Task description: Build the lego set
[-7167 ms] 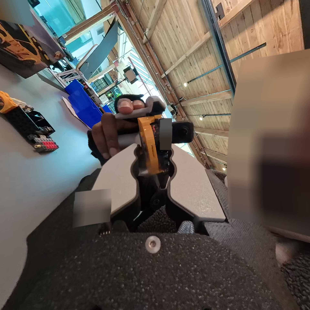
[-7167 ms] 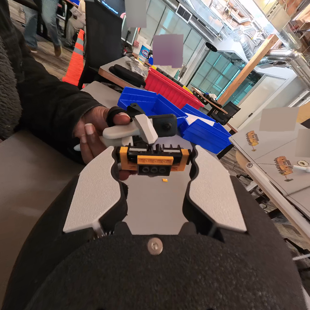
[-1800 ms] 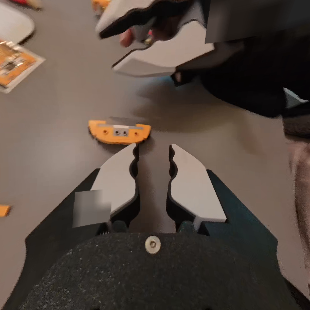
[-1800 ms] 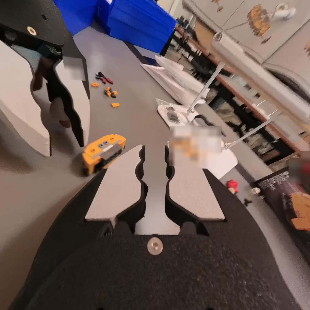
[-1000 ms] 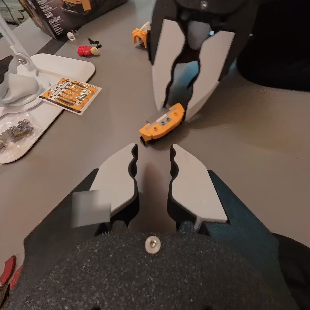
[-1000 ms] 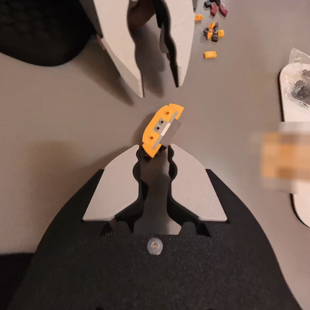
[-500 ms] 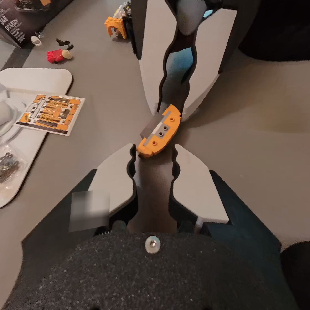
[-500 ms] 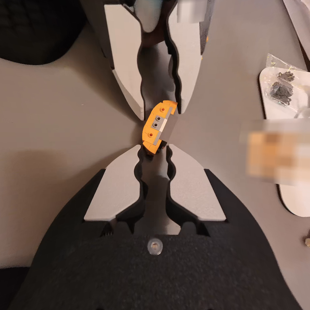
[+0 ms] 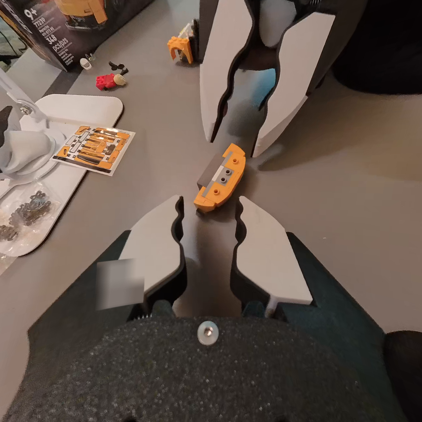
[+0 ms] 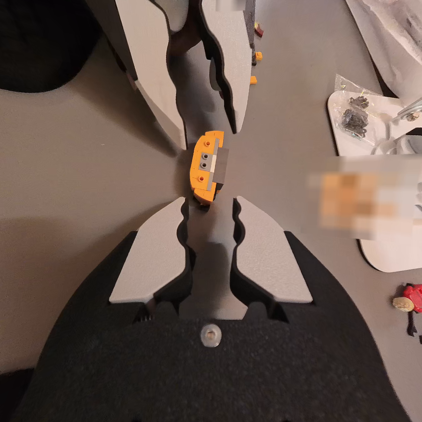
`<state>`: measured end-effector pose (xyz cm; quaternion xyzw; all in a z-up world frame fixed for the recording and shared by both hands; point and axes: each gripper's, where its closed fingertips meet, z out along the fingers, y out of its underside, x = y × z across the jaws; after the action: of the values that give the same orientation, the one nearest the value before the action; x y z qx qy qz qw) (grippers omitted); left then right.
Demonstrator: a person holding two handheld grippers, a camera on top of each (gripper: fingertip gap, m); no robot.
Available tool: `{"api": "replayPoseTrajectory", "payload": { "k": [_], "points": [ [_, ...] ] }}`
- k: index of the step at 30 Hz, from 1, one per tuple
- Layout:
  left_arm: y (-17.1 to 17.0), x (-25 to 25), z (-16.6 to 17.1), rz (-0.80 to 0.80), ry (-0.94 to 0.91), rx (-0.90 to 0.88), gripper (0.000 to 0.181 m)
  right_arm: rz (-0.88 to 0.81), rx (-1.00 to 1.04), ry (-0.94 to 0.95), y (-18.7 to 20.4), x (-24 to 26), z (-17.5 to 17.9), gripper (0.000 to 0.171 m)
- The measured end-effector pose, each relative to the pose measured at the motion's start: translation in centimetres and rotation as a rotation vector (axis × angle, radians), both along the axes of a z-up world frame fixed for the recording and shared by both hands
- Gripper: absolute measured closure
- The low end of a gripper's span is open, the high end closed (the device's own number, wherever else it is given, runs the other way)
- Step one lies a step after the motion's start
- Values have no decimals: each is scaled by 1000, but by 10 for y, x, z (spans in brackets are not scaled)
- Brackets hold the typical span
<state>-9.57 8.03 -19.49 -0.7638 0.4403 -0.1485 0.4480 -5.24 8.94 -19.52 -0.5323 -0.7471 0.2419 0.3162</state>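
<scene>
Since the earlier frames, the orange assembly (image 9: 220, 177) has been turned until its long axis runs from one tool to the other, and both tools have been opened wider and drawn slightly back from it.

At the far left of the left wrist view, a white tray (image 9: 80, 107) carries a sticker sheet (image 9: 93, 147) and a bag of dark parts (image 9: 25, 212); the set box (image 9: 57, 29) stands behind, with a red piece (image 9: 106, 81) and an orange arch (image 9: 179, 49) loose on the counter (image 9: 331, 205). These are kept well apart from the work, probably so that the middle stays free.

In the middle, the assembly lies flat on the counter, studs up, with its grey slope toward the tray. The left tool (image 9: 209, 201) is open at a moderate width, empty, with the near end of the assembly just ahead of its tips. The right tool (image 10: 211, 199) faces it from the opposite end, likewise open and empty. The alignment suggests that an end-on grasp is being prepared.

To the right the counter is bare, apart from a dark mass at its far edge, so room for withdrawal is ample there.
</scene>
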Motion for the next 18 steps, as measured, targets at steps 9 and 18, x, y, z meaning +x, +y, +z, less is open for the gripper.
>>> {"api": "replayPoseTrajectory", "payload": {
  "k": [9, 18],
  "points": [
    [0, -1, -7, 6, 52, -6, 137, -27, 47, 19, 6, -1, 5, 134],
    [2, -1, -9, 20, 79, 5, 151, -179, -13, 286, 27, -15, 47, 137]
  ]
}}
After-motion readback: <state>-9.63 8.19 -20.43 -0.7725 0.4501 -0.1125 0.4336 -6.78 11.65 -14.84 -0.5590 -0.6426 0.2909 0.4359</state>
